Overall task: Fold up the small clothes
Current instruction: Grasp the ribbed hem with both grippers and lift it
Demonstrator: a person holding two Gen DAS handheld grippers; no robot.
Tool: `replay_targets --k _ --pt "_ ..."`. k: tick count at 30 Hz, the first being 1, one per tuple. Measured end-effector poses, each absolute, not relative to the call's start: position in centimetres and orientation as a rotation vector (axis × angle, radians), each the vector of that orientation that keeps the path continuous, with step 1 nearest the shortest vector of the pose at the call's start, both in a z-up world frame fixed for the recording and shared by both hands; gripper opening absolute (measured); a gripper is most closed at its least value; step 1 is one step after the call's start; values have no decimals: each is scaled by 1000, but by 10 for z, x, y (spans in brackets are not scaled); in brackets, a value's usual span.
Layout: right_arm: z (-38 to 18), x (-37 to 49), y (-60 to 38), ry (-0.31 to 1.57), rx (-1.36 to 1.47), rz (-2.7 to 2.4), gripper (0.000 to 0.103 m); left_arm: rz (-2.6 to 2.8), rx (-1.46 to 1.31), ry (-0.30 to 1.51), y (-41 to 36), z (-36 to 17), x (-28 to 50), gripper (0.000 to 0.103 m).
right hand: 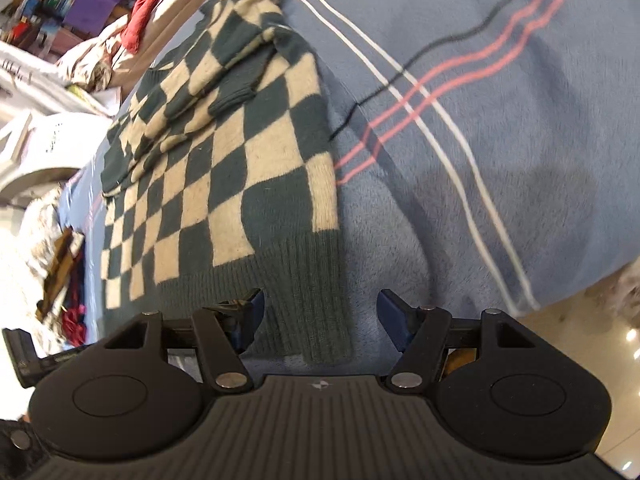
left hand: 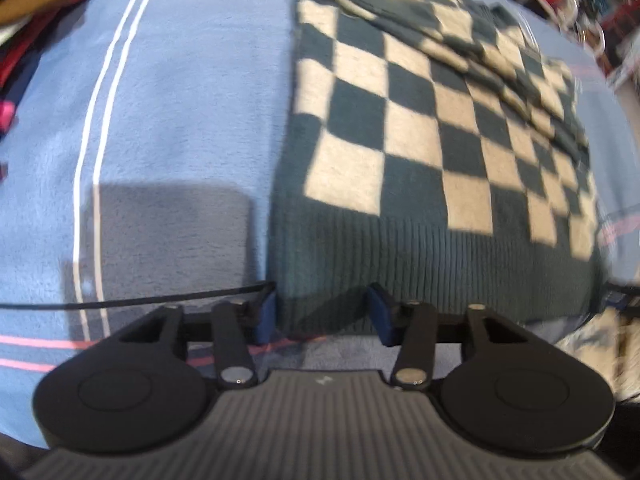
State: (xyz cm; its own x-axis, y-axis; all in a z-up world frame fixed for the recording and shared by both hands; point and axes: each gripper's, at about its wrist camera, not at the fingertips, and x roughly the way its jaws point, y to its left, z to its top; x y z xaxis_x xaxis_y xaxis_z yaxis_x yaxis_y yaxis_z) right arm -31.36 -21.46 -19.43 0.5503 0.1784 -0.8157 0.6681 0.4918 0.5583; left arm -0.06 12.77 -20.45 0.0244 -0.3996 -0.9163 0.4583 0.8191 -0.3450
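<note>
Nearest us, our left gripper [left hand: 324,312] sits with jaws apart at the left corner of the ribbed hem [left hand: 432,276], gripping nothing. Our right gripper [right hand: 318,320] is likewise spread wide, straddling the hem's right corner.

The checked sweater [left hand: 420,132] lies flat on the blue striped blanket [left hand: 180,120], hem toward us at the blanket's near edge, 2 sleeves [right hand: 224,80] already crossed over the body.

We judge the knit soft, thick, fairly light, not slippery; it should drape and sag between holds. Best purchase: the 2 hem corners, where the ribbing is firm.

Beyond the far edge sit piled clothes [right hand: 144,12] and room clutter, well apart. Nothing blocks the fold.
</note>
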Motion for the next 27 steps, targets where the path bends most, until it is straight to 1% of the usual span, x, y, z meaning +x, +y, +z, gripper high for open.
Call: replay_targets --k 1,2,3,6,7,8,9,10,11,12,13,14,17,20,23,27 --pt "-196 -314 -214 970 1054 -360 103 -662 20 1415 131 -205 5 31" --pt "-198 -314 -212 968 1059 -354 103 -668 11 1430 130 -206 7 26" --pt "-200 -314 -210 970 1066 -349 103 -684 11 1445 126 -208 8 23" --pt "-207 -313 -203 978 1089 -340 103 -714 46 1455 112 -212 4 23" --pt "-209 -313 -201 973 1095 -349 101 -716 29 1461 110 -213 4 16" --pt "-210 -316 -200 963 1107 -361 96 -717 13 1471 108 -215 4 13" --pt "-212 -319 -200 955 1123 -375 91 -716 6 1478 106 -217 3 13" --pt "-213 -321 -201 951 1140 -389 75 -716 7 1480 103 -217 2 12" --pt "-215 -323 -202 949 1150 -399 53 -723 6 1485 100 -217 1 11" --pt "-215 -326 -203 944 1161 -395 46 -739 0 1494 97 -216 1 11" --pt "-214 -327 -204 932 1175 -387 32 -753 -7 1502 95 -215 1 11" --pt "-212 -329 -204 920 1192 -382 22 -763 -16 1510 93 -213 1 10" --pt "-194 -331 -205 870 1207 -374 20 -805 -72 1508 88 -197 8 9" --pt "-170 -326 -215 808 1250 -368 19 -862 -116 1462 75 -169 26 9" --pt "-144 -304 -239 754 1274 -344 18 -875 -186 1415 59 -148 64 9" --pt "-125 -248 -291 696 1315 -327 18 -829 -239 1375 28 -137 139 9"
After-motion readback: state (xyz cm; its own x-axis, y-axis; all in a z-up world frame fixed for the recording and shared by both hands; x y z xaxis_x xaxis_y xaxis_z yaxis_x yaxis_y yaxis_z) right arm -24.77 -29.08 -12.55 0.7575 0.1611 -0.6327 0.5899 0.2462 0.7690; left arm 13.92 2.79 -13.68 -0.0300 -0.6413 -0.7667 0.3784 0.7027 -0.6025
